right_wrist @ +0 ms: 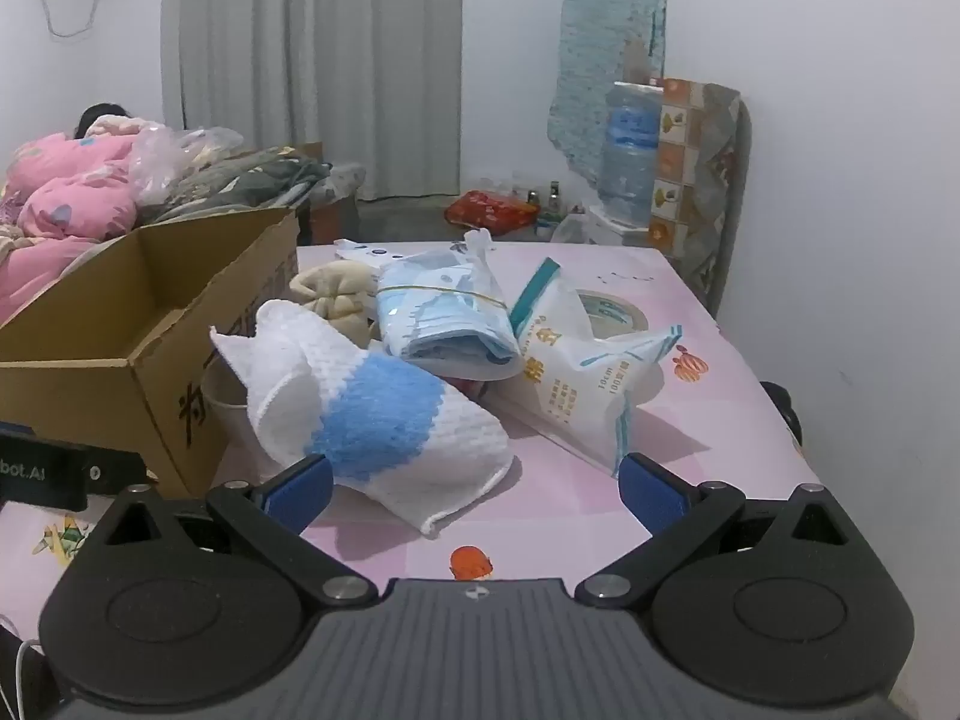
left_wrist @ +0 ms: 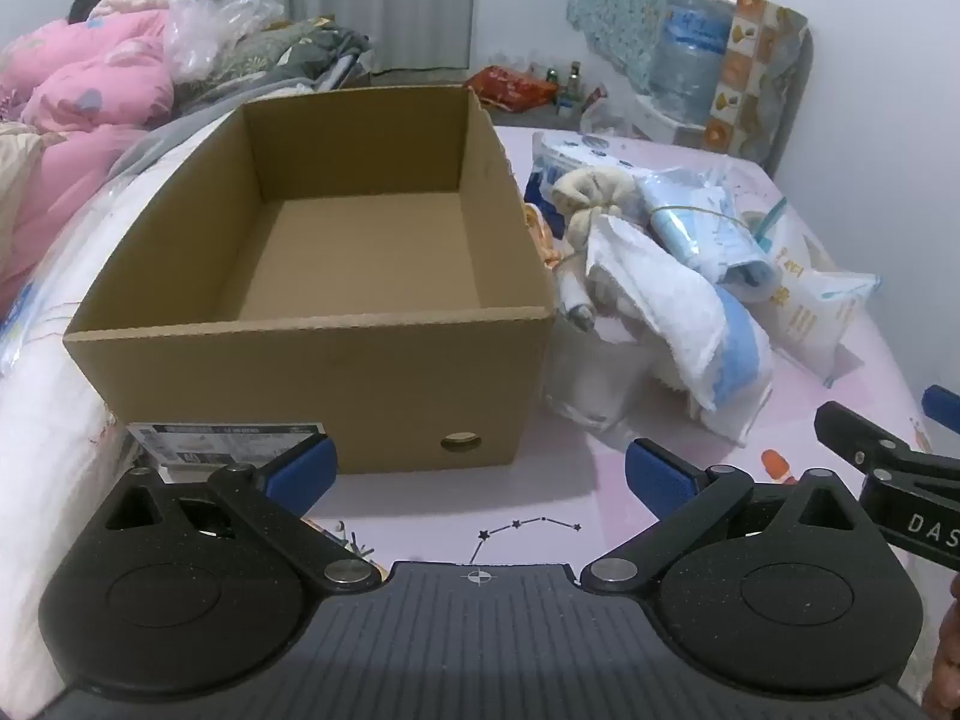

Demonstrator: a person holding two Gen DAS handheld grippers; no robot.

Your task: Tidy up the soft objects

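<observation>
both low, close; share box (left_wrist: 312, 324) (right_wrist: 138, 360)

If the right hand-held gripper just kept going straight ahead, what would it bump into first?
Most likely the white and blue towel. The right hand-held gripper is open, and the towel lies just past its fingertips, slightly left of centre. Depth is hard to judge through the fisheye view, so it might only graze the towel's near edge.

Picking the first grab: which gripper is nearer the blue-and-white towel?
Right. The right gripper sits open just before the towel; the left gripper faces the box, with the towel off to its right.
</observation>
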